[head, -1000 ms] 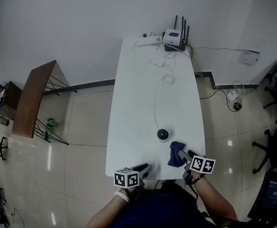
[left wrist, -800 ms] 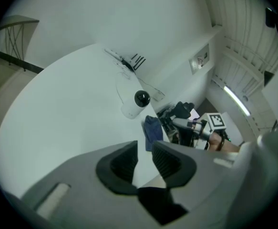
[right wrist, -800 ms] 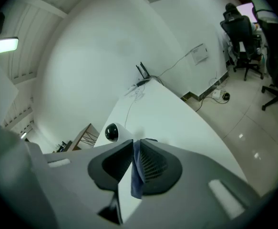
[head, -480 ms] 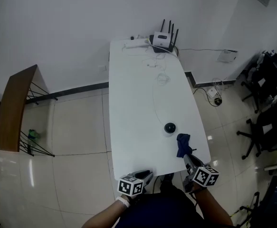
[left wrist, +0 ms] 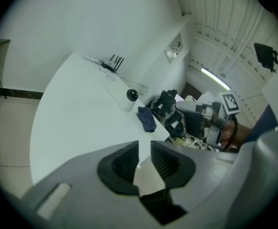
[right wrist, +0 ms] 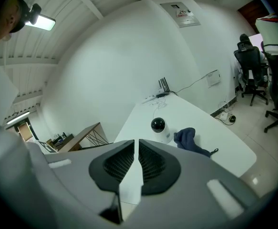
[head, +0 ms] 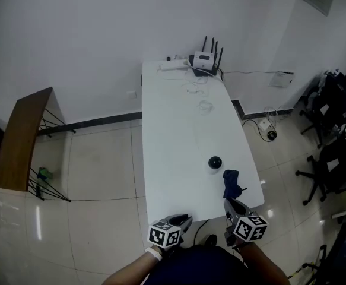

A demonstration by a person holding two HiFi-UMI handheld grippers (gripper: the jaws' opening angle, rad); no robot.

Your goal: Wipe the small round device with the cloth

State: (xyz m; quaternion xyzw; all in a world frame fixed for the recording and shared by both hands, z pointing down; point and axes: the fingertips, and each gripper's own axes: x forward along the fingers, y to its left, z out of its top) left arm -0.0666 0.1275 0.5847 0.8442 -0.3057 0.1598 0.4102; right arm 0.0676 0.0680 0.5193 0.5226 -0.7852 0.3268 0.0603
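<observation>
Head view: a white table (head: 178, 129) runs from 6 toward 12 o'clock. The device (head: 215, 162), a small round dark-topped unit, stands on the table's near right part. The cloth (head: 231, 183), dark blue and bunched, lies just beside it at its 5 o'clock, close to the table's right edge. A router (head: 203, 59) sits at the far, 12 o'clock end. The left gripper (head: 182, 219) and right gripper (head: 230, 205) hang at the near edge, at the frame's 6 o'clock, the right one just short of the cloth and apart from it.

Left gripper view: the jaws are clenched to a narrow slit with nothing in it. The device and cloth lie at 12 to 1 o'clock beyond the jaws, well apart from them.

Right gripper view: the jaws have just been closing and now stand almost together, with nothing between them. The device stands at 1 o'clock beyond the jaw tips. The cloth is on the table at the device's 3 o'clock.
</observation>
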